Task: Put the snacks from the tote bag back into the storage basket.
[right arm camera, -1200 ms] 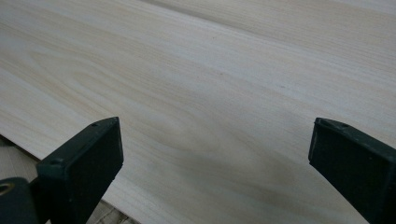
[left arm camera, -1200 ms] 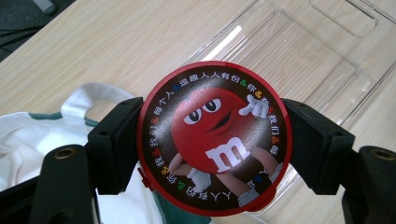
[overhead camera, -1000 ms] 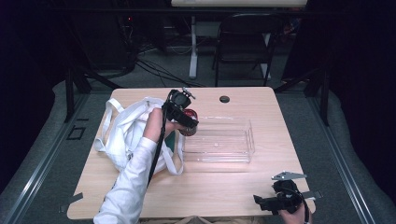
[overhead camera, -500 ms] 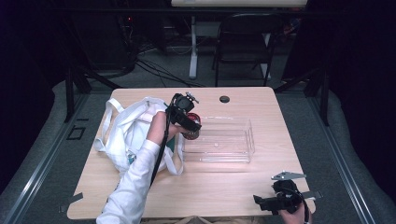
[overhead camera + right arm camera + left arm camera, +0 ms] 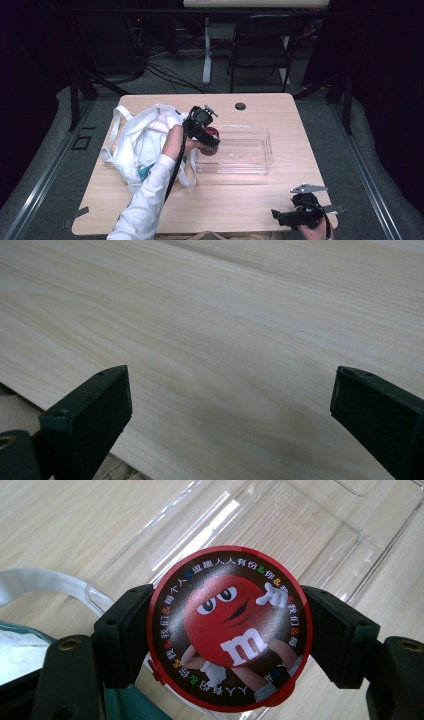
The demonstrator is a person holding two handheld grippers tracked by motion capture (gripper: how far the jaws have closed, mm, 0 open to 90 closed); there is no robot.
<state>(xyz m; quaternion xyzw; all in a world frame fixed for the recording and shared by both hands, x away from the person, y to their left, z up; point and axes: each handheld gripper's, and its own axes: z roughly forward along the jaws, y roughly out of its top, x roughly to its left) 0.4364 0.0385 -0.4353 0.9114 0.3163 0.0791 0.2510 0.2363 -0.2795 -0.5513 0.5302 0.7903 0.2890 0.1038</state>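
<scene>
One second back my left claw (image 5: 210, 141) carried the red candy tin (image 5: 229, 628) higher; now it has sunk, tin clamped, over the clear tray (image 5: 250, 150) at frame centre. I judge release comes next, while my right claw (image 5: 230, 425) gapes wide and empty at the lower right of the table (image 5: 225, 200).

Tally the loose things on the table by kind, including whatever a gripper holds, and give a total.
Round red candy tin, clamped in the left gripper: 1
Clear plastic tray: 1
White cloth bag: 1
Total: 3
</scene>
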